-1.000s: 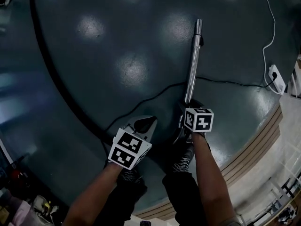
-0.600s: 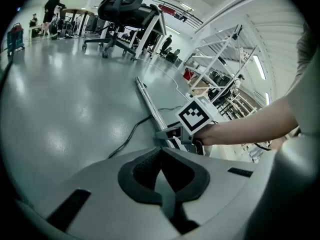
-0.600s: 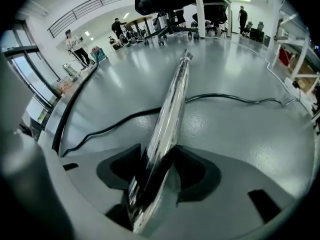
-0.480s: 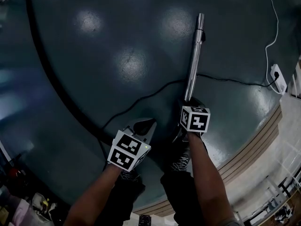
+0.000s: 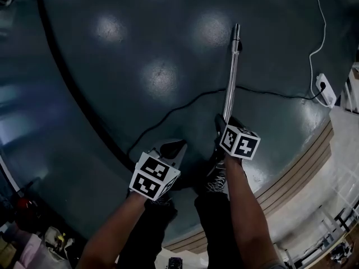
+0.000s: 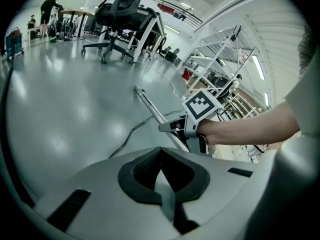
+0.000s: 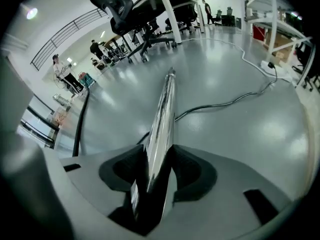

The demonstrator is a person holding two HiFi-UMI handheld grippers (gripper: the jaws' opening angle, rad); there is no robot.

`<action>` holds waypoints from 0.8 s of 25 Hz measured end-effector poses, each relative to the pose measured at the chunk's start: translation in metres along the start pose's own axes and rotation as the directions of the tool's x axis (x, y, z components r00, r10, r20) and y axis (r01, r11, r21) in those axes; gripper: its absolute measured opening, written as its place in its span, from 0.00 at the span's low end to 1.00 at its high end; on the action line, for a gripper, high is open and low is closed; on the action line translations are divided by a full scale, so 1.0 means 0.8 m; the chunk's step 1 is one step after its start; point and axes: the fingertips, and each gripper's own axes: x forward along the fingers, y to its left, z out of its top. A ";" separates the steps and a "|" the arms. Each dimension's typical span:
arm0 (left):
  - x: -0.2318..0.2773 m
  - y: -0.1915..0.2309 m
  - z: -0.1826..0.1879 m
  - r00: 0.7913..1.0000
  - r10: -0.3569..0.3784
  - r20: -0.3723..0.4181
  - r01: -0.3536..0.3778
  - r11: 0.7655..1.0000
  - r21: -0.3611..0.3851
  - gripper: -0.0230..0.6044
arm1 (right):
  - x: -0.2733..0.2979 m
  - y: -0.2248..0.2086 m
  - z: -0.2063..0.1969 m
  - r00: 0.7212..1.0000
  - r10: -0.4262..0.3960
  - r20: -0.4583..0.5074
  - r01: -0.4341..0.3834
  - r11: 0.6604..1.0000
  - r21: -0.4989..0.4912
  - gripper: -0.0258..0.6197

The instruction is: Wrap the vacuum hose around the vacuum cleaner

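Observation:
A shiny metal vacuum tube (image 5: 231, 77) runs away from me over the dark floor. My right gripper (image 5: 220, 122) is shut on its near end. Its jaws have just been closing with the tube (image 7: 164, 114) between them, and the black pads (image 7: 187, 171) now press on both sides of it. My left gripper (image 5: 174, 148) hangs beside it on the left, shut with nothing in it; its pads (image 6: 161, 171) meet. The thick black vacuum hose (image 5: 73, 100) curves along the floor at the left. The vacuum cleaner's body is not in view.
A thin black power cord (image 5: 185, 106) crosses the floor under the tube towards a white power strip (image 5: 325, 88) with a white cable at the right. A wooden step edge (image 5: 303, 172) lies at the right. Office chairs (image 6: 120, 19), desks and people stand far off.
My right gripper has lifted and rolled slightly with the tube's near end in it. My left gripper has risen a little and stays shut.

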 end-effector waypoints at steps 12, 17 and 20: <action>-0.076 -0.126 0.056 0.962 -0.262 -0.078 0.260 0.965 -0.027 0.05 | -0.175 0.066 0.066 0.999 0.017 0.047 -0.026 0.981 0.190 0.32; -0.128 -0.162 0.071 0.939 -0.324 -0.114 0.324 0.946 -0.024 0.05 | -0.244 0.102 0.114 0.993 0.033 0.117 -0.056 0.979 0.197 0.32; -0.173 -0.165 0.091 0.942 -0.317 -0.107 0.317 0.948 -0.019 0.05 | -0.289 0.134 0.154 0.985 0.040 0.169 -0.069 0.983 0.170 0.32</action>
